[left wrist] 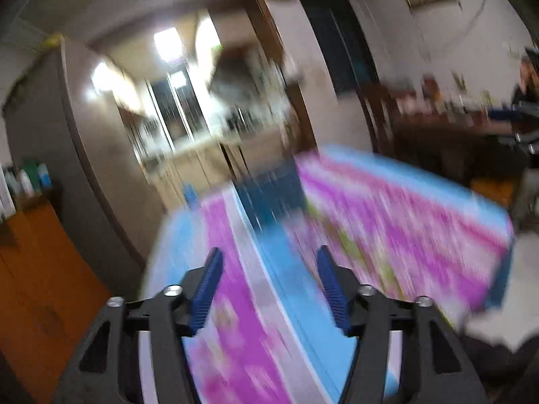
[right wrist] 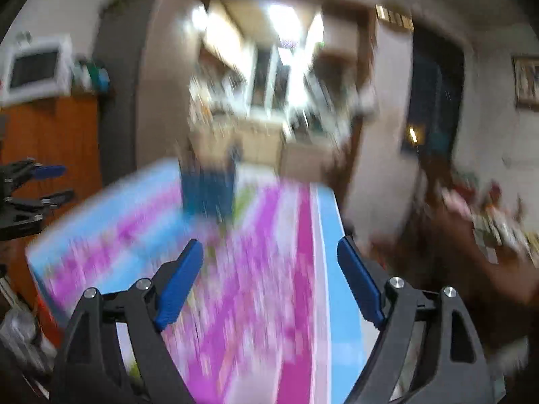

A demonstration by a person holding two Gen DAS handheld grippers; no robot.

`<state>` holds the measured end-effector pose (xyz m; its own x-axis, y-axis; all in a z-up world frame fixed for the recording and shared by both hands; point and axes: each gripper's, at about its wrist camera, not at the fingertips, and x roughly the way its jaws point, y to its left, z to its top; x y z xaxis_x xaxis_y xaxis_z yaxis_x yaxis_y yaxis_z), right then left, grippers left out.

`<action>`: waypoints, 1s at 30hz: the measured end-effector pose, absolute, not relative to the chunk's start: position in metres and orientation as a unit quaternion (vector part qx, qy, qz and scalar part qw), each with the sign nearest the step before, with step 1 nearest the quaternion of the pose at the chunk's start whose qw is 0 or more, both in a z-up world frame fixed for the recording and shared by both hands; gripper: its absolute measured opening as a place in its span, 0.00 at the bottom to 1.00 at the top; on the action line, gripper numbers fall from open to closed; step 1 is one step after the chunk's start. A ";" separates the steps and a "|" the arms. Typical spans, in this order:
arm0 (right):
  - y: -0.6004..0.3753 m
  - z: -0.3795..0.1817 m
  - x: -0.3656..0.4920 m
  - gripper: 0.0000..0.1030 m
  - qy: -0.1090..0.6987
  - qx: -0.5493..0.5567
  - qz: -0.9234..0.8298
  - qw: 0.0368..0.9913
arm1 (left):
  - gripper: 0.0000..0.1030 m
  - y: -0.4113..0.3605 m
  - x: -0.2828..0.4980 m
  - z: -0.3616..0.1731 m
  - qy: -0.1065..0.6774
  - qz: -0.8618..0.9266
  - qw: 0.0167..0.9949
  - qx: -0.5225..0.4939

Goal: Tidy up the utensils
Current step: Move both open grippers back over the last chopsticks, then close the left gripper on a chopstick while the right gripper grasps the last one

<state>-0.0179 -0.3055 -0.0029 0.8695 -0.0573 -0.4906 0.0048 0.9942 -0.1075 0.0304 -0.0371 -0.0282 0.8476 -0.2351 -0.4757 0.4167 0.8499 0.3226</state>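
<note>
On the far end of the pink and blue tablecloth [left wrist: 387, 202] stands a dark blue holder [left wrist: 273, 198], most likely the rack for the utensils. It is too blurry to tell what is inside it, and no spoon or fork shows anywhere.

On the near side of the holder, well apart from it, the left gripper [left wrist: 269, 289] hangs over the cloth with its blue fingers [left wrist: 209, 289] spread wide and nothing between them. The right gripper [right wrist: 269, 282] is the same: jaws wide apart, empty, pointing at the holder [right wrist: 209, 192] from the near side. Beyond the holder is a bright kitchen doorway [left wrist: 202, 107]. Off to the holder's left stand a grey fridge [left wrist: 43, 107] and an orange cabinet [left wrist: 37, 269].

Both pictures are very smeared, so the hands look to be moving fast. A fast reach like that could bump the holder and tip it over, or snag the cloth and drag it.
</note>
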 end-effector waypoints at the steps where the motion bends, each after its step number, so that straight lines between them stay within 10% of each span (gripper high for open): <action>1: -0.304 -0.021 -0.022 0.75 0.276 -0.040 -0.013 0.960 | 0.44 -0.041 0.020 -0.055 0.246 -0.183 0.929 0.209; 8: -0.274 -0.104 -0.047 0.50 0.290 -0.021 -0.023 0.956 | 0.30 -0.073 -0.009 -0.125 0.259 -0.176 0.929 0.196; 21: -0.259 -0.137 -0.049 0.40 0.259 -0.048 -0.059 0.963 | 0.29 -0.085 0.016 -0.151 0.247 -0.122 0.949 0.156; 30: -0.255 -0.148 -0.049 0.37 0.253 -0.046 -0.060 0.965 | 0.11 -0.089 0.008 -0.157 0.223 -0.132 0.953 0.158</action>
